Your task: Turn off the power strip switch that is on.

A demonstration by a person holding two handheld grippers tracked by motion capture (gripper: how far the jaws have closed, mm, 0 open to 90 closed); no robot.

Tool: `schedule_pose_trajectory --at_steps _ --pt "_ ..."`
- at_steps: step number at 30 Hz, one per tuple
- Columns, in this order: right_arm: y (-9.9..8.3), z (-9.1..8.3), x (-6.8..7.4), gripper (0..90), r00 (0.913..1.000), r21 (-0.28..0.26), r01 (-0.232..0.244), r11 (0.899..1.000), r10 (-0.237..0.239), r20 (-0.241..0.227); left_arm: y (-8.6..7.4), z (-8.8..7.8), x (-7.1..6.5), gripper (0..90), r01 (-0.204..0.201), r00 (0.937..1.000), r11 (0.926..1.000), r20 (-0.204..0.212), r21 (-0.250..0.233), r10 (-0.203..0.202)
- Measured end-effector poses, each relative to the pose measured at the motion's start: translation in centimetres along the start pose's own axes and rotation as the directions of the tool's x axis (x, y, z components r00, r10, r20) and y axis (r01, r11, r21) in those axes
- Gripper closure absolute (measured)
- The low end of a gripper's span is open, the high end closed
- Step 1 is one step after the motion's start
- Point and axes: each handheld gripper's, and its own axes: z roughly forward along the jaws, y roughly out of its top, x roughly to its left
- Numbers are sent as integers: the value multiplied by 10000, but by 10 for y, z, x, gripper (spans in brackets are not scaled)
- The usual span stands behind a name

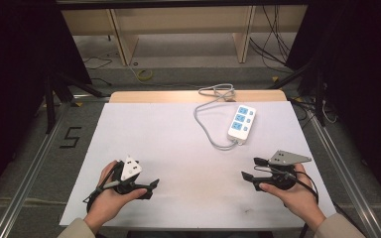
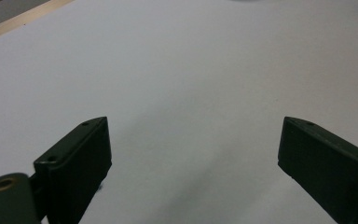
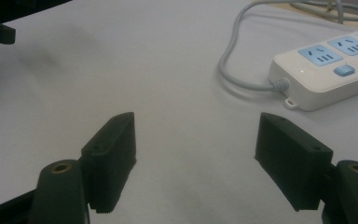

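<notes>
Overhead, resting low near the table's (image 1: 129, 124) front edge: left gripper (image 1: 146, 188) and right gripper (image 1: 250, 168), both spread and empty, likely poised before a reach. Lying well apart toward the far right, the power strip (image 1: 241, 124), cord (image 1: 206, 124) trailing back. Looking along the left jaws, gaping over bare white surface. Looking along the right jaws, standing wide, angling toward the strip nearby, probably lining up an approach.
</notes>
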Motion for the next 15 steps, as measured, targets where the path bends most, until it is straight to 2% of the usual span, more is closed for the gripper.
schedule_pose_trajectory --at_steps 15 --pt "-4 -6 -1 290 10000 -280 -22 9996 21 -10 1 1 0 94 58 10000 10000 30 10 -58"
